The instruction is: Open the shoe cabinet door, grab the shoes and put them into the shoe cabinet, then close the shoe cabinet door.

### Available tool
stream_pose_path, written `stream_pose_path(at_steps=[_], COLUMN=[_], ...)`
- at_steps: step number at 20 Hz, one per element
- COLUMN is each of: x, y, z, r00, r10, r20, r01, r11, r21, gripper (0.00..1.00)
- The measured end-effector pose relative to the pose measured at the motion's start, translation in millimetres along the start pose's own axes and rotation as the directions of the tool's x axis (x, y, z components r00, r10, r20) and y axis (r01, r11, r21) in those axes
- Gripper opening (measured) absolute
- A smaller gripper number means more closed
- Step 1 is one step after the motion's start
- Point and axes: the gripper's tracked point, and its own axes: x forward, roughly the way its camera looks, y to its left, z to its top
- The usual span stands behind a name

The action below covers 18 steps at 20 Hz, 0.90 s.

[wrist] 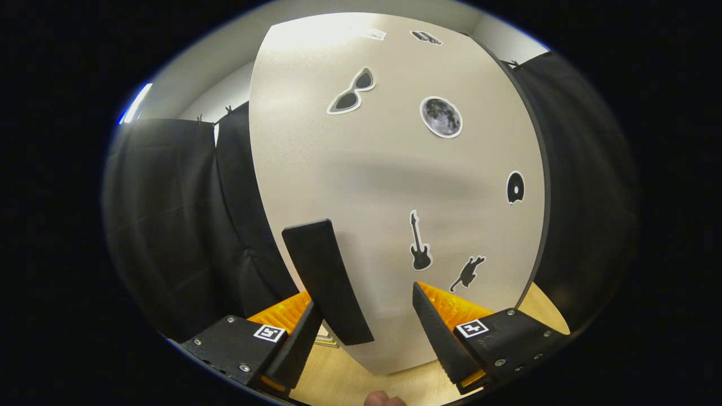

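Note:
The shoe cabinet door (389, 169) stands close in front of me, a pale grey panel with several black stickers on it. Its dark, flat handle (327, 276) runs down the panel near the door's left edge. My gripper (365, 298) is open, with the fingers spread wide against the lower part of the door. The handle lies between the fingers, right beside the left fingertip (309, 321), and its lower end reaches past that tip. The right fingertip (424, 307) is well apart from the handle, below a guitar sticker (419, 243). Neither finger presses on the handle.
Black booth cloth (180, 225) hangs left and right of the door. A light wooden floor (338, 378) shows under the door's lower edge. The tip of a person's finger (383, 400) peeks in below the gripper.

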Motion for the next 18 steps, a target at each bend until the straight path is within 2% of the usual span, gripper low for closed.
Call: stream_pose_path(at_steps=[7, 12, 18], x=[27, 33, 37], y=[6, 5, 4], z=[-3, -5, -5], r00=[0.999, 1.0, 0.999], r10=[0.034, 0.0, -0.033], r20=[-0.012, -0.008, -0.005], r01=[-0.034, -0.001, 0.033], r11=[0.999, 0.999, 0.998], r21=[0.003, -0.054, -0.061], gripper=[0.95, 0.96, 0.96])
